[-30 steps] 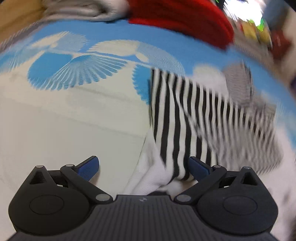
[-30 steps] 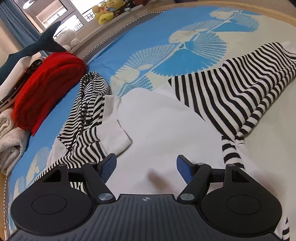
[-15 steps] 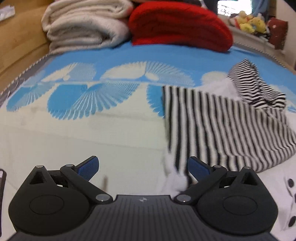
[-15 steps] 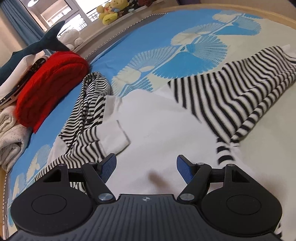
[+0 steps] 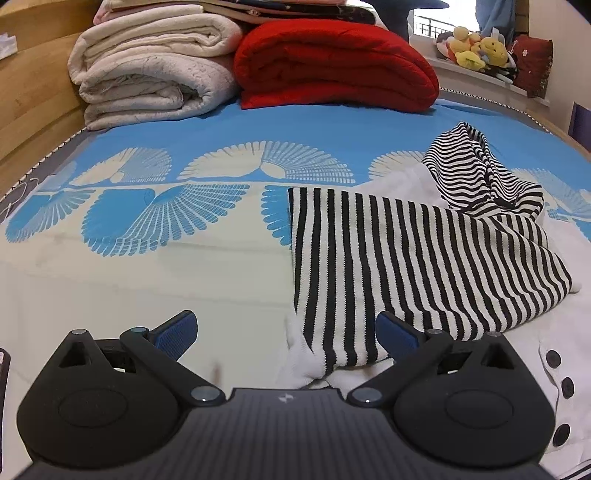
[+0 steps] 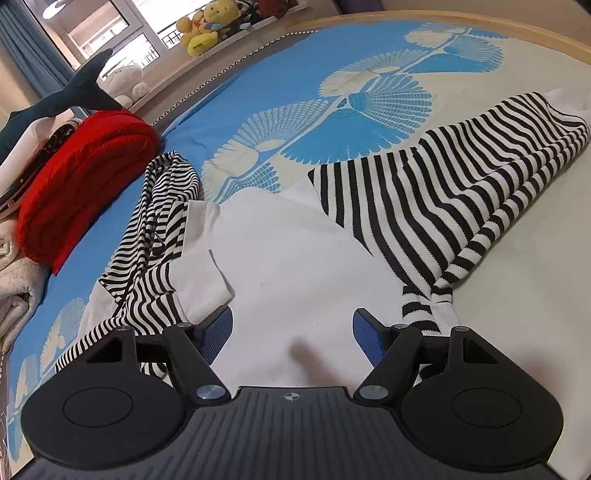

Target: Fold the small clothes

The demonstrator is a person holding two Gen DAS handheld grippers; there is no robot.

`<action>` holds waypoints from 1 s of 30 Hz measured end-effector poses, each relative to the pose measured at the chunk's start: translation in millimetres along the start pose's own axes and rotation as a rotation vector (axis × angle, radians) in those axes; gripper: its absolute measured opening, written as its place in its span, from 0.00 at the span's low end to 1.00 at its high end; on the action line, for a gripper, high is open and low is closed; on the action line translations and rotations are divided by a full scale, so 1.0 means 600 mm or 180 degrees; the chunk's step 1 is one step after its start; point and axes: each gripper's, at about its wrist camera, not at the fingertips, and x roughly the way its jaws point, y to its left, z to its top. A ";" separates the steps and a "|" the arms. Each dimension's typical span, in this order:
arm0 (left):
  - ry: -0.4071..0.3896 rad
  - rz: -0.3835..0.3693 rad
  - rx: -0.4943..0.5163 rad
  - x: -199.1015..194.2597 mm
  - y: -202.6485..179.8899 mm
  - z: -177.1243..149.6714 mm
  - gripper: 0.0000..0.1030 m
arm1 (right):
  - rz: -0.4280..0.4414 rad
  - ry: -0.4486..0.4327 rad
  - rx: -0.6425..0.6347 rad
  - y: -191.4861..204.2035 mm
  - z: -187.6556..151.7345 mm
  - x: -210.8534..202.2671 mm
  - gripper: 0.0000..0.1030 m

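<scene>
A: Stripes [image 5: 417,266] lay across the bed [image 5: 221,122] in front of us, didn't they? Where was the garment itself?

B: We saw the garment [image 6: 295,258] spread on the bed's blue and cream cover, white body in the middle, one striped sleeve [image 6: 443,192] folded out on one side and the other sleeve [image 6: 159,229] bunched on the far side toward the red blanket [image 6: 81,177].

A: And our left hand-held gripper [image 5: 286,332]?

B: We held it released, blue pads wide apart, nothing between them. The striped sleeve's end and a white cuff [image 5: 306,362] lay just by its right pad [image 5: 395,334]; its left pad [image 5: 177,330] was over bare cream cover.

A: The right hand-held gripper [image 6: 291,330]?

B: Also released. We had it low over the white body, jaws spread, with cloth beneath but none pinched. A small shadow fell on the white fabric between the pads.

A: What else did we see?

B: Dark buttons [image 5: 554,358] ran down the white cloth at the right edge of the left view. At the head of the bed sat the red blanket beside a folded cream blanket [image 5: 155,70]. Plush toys [image 6: 203,26] sat on the window ledge, and a shark plush [image 6: 62,99] lay above the red blanket.
</scene>
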 end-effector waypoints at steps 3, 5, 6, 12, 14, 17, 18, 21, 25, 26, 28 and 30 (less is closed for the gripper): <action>0.0000 -0.0003 0.0004 0.000 -0.001 -0.001 1.00 | -0.0021 -0.0015 0.0017 -0.006 0.003 -0.002 0.71; 0.0001 -0.0002 0.0005 0.000 -0.001 -0.001 1.00 | -0.0040 -0.0026 0.0040 -0.011 0.006 -0.002 0.71; 0.0005 0.0001 0.0004 0.000 -0.001 -0.001 1.00 | -0.0046 -0.0030 0.0053 -0.014 0.008 -0.003 0.71; 0.0016 0.0001 0.0020 0.001 -0.004 -0.002 1.00 | -0.0070 -0.0053 0.0096 -0.026 0.014 -0.005 0.71; 0.0022 0.0009 0.0035 0.002 -0.007 -0.003 1.00 | -0.0085 -0.0061 0.0106 -0.031 0.016 -0.006 0.71; 0.0041 0.0009 0.0046 0.004 -0.009 -0.003 1.00 | -0.0115 -0.0061 0.0139 -0.042 0.020 -0.005 0.71; 0.0047 0.0009 0.0042 0.004 -0.010 -0.004 1.00 | -0.0126 -0.0061 0.0152 -0.046 0.021 -0.005 0.71; 0.0066 -0.0023 0.0017 0.005 -0.010 -0.002 1.00 | -0.0183 -0.0100 0.0176 -0.064 0.031 -0.007 0.71; 0.0072 -0.0042 -0.0012 0.004 -0.009 0.000 1.00 | -0.0307 -0.0434 0.0558 -0.136 0.080 -0.031 0.71; 0.0071 -0.0039 -0.0028 0.003 -0.008 0.000 1.00 | -0.0364 -0.0566 0.0723 -0.164 0.093 -0.042 0.71; 0.0076 -0.0031 -0.0061 0.004 -0.003 0.000 1.00 | -0.0525 -0.0841 0.1110 -0.228 0.119 -0.064 0.72; 0.0106 -0.0020 -0.0090 0.007 0.000 -0.001 1.00 | -0.0749 -0.1065 0.1533 -0.299 0.134 -0.082 0.71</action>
